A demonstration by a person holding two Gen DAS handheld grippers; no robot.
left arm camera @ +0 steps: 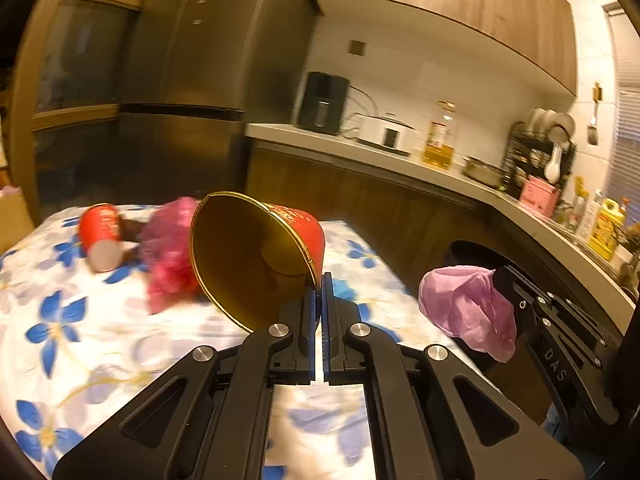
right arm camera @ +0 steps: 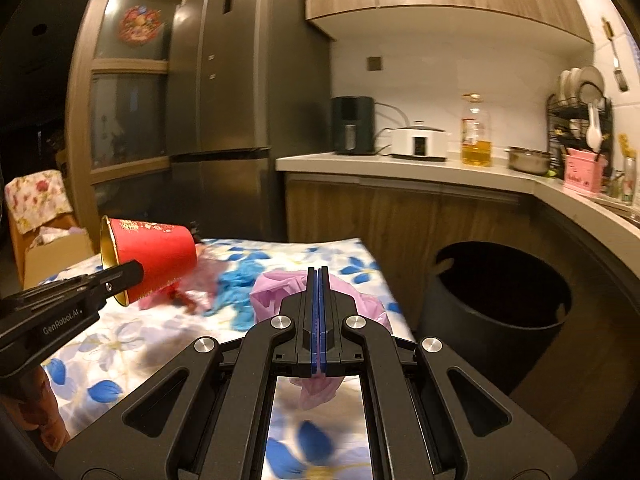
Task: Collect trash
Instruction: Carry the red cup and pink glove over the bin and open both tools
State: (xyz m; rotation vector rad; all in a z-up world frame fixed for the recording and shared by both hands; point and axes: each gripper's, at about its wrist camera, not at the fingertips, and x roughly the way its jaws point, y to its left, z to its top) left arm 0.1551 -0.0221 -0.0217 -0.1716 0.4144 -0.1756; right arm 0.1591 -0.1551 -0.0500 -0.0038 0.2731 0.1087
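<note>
The left claw (left arm camera: 321,280) is clamped on the rim of a red paper cup with a gold lining (left arm camera: 256,256), lifted above the floral-clothed tabletop (left arm camera: 80,340). The right claw (right arm camera: 319,276) pinches a crumpled pale pink plastic bag (right arm camera: 276,286) near the tabletop's right edge, beside a dark round bin (right arm camera: 500,312). A second red paper cup (left arm camera: 100,236) lies near the far left corner.

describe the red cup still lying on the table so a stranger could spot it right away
Start at the table with the blue-flowered cloth. At its far end, by the tall dark fridge, a red paper cup lies on its side beside a crumpled pink bag. Unlike the other red cup, held up by the left gripper, nothing holds it.
</note>
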